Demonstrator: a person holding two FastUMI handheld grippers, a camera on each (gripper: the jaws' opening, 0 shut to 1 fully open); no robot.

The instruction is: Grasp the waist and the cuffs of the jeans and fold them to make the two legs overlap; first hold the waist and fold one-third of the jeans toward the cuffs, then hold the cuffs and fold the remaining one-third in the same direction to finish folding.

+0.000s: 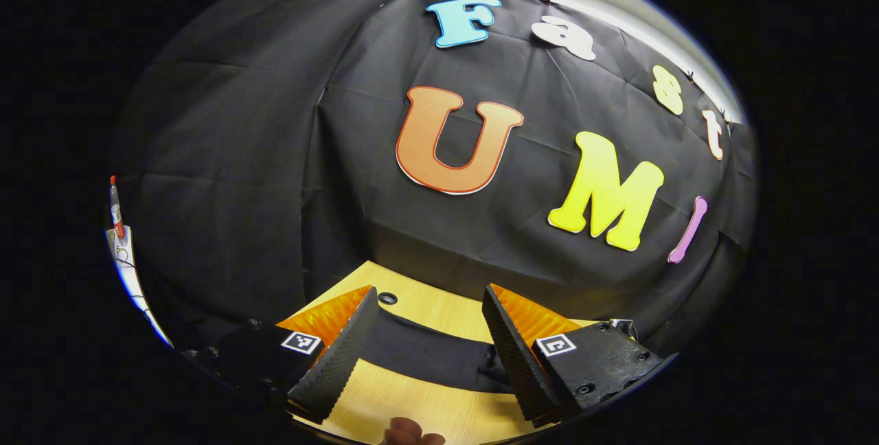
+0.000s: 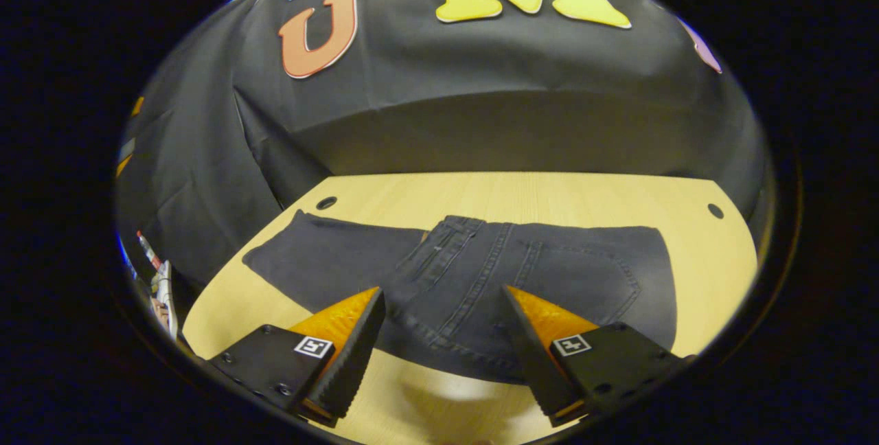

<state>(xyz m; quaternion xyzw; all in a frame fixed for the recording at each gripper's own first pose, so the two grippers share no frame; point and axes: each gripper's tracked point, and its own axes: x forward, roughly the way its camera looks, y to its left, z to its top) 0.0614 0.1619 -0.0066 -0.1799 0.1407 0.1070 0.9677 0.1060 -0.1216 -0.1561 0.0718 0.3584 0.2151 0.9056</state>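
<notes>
Dark grey jeans (image 2: pixel 481 280) lie flat across the wooden table (image 2: pixel 549 198), the part with back pocket and seams on the right and a plainer leg part stretching left. My right gripper (image 2: pixel 442 290) hovers open over the jeans' near edge, nothing between its fingers. In the left gripper view, a dark band of the jeans (image 1: pixel 426 356) crosses the table (image 1: pixel 426 404) between the fingers of my left gripper (image 1: pixel 430 290), which is open and holds nothing.
Black cloth walls close off the table's far side. Round holes sit in the tabletop near its far corners (image 2: pixel 326 202) (image 2: pixel 715 211). A fingertip (image 1: pixel 411 435) shows at the bottom edge. A red-capped bottle (image 1: pixel 115 208) stands outside the booth at the left.
</notes>
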